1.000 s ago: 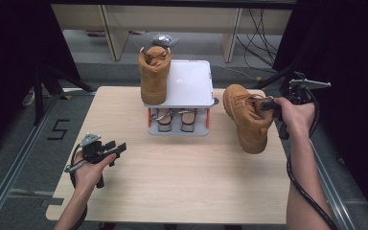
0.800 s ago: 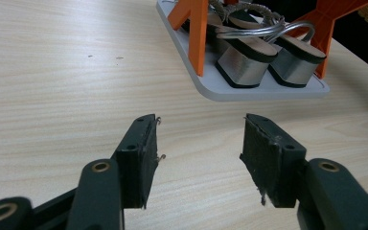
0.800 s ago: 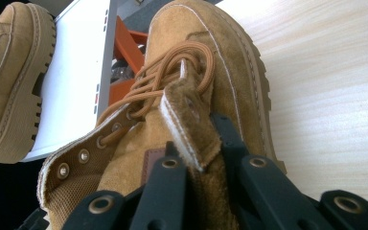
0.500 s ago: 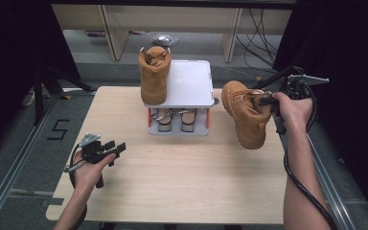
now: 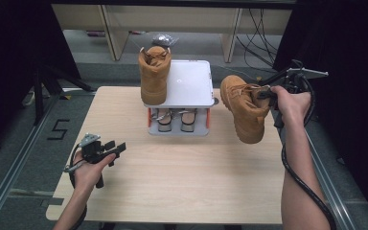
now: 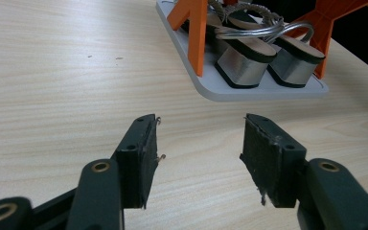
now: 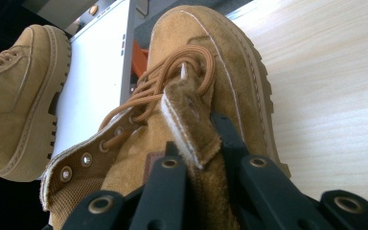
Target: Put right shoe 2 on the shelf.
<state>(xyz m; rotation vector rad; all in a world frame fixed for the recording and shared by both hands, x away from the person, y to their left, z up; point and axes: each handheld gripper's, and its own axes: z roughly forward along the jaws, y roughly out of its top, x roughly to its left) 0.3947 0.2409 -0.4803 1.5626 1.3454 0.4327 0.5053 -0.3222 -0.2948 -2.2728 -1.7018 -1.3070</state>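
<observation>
1. The left gripper (image 5: 117, 147) is low over the near-left part of the wooden table (image 5: 182, 191), held in the person's left hand (image 5: 88, 167), forearm coming in from the bottom edge. It points level toward the right and slightly away. In the left gripper view its jaws stand spread, with bare wood between them.
2. Ahead of those jaws stands the small shoe rack (image 6: 249, 91), with a grey base and orange posts, and a pair of silver sandals (image 6: 244, 62) on its lower shelf.
3. On the rack's white top shelf (image 5: 191, 84) one tan boot (image 5: 153, 76) stands at the left edge, toe toward the near side.
4. The second tan boot (image 5: 244, 108) hangs in the air just right of the rack, above the table's right side. Its long axis slopes, toe down and toward the near edge, opening up toward the hand.
5. The right gripper (image 5: 263, 93), in the raised right hand (image 5: 290, 100), points left. Its jaws are pinched on the boot's tongue (image 7: 191, 124).
</observation>
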